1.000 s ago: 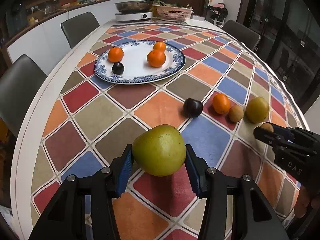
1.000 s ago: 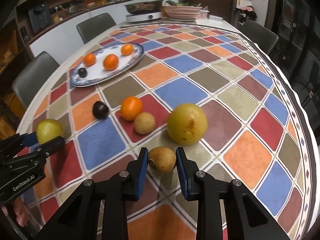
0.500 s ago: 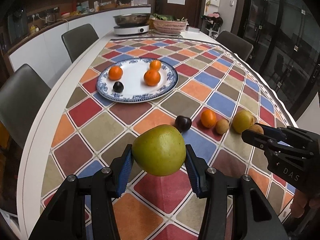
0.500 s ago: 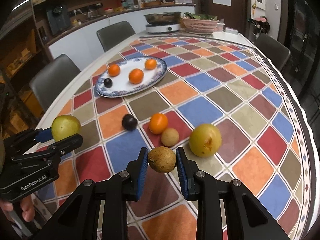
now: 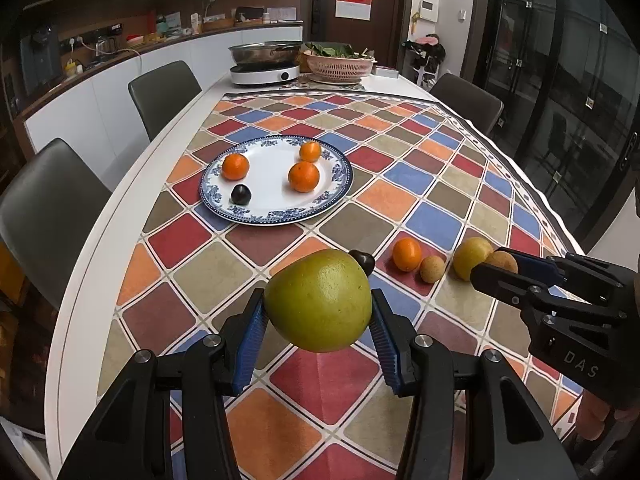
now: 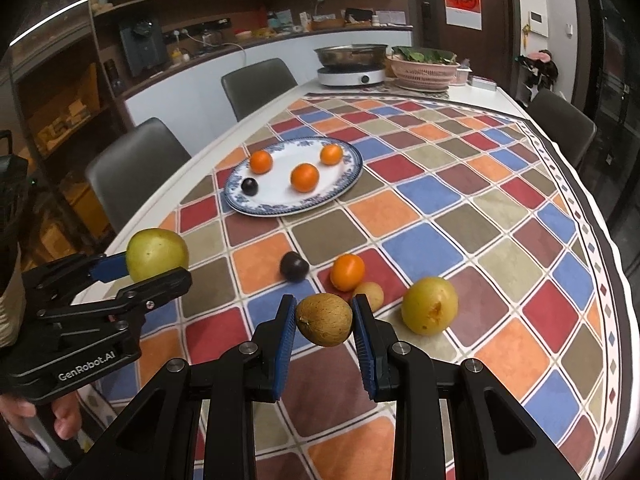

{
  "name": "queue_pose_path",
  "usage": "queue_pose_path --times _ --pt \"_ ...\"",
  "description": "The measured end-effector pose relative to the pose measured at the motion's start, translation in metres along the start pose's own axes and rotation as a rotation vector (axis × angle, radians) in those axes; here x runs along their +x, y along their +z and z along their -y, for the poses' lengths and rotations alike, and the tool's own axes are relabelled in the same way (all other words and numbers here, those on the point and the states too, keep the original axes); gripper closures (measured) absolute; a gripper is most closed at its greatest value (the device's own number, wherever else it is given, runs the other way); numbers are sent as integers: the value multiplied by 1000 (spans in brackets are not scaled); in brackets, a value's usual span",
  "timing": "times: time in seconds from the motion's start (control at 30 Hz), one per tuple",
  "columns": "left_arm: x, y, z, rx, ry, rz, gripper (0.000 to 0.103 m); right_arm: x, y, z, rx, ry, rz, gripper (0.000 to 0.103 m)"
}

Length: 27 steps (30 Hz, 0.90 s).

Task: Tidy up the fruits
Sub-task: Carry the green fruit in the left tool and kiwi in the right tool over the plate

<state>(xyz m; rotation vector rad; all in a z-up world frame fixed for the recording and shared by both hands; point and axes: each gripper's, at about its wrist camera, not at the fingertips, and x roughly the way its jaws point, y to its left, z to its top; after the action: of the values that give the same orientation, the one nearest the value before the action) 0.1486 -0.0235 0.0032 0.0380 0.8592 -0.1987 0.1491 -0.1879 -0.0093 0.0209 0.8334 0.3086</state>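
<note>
My left gripper point(image 5: 318, 312) is shut on a large green pear point(image 5: 318, 300) and holds it above the checked tablecloth. My right gripper point(image 6: 325, 320) is shut on a small brown fruit point(image 6: 325, 319), also clear of the table. Each gripper shows in the other's view: the left gripper point(image 6: 158, 266) with the green pear point(image 6: 157, 254), the right gripper point(image 5: 496, 270) with the brown fruit point(image 5: 502, 261). On the cloth lie a dark plum point(image 6: 294, 266), an orange point(image 6: 347, 272), a small tan fruit point(image 6: 370, 294) and a yellow pear point(image 6: 430, 311). The blue-rimmed plate point(image 5: 264, 188) holds three oranges and a plum.
Grey chairs point(image 5: 48, 204) stand along the table's left edge, another chair point(image 6: 564, 120) at the far right. An induction cooker with a steel pan point(image 5: 266, 60) and a pink basket of greens point(image 5: 340, 66) sit at the far end. A hand point(image 6: 64, 420) grips the left handle.
Both grippers have risen with their fruits, so the table and plate look smaller and farther below. Both grips are unchanged.
</note>
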Motion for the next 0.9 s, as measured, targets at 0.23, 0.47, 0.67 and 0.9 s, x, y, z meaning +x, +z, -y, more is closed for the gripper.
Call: queue_pose_path --times 0.23,0.47,0.67,0.9 --pt "-15 4 2 -17 24 19 53 -11 14 -4 -41 33 50 74" --pt "-24 12 0 -12 45 44 53 -20 28 -10 -65 71 93 74" --pt "-23 26 -9 -16 45 58 53 -17 44 -15 -83 80 108 74" --pt "-8 53 -24 -9 43 68 53 -1 78 -19 -104 80 114 74"
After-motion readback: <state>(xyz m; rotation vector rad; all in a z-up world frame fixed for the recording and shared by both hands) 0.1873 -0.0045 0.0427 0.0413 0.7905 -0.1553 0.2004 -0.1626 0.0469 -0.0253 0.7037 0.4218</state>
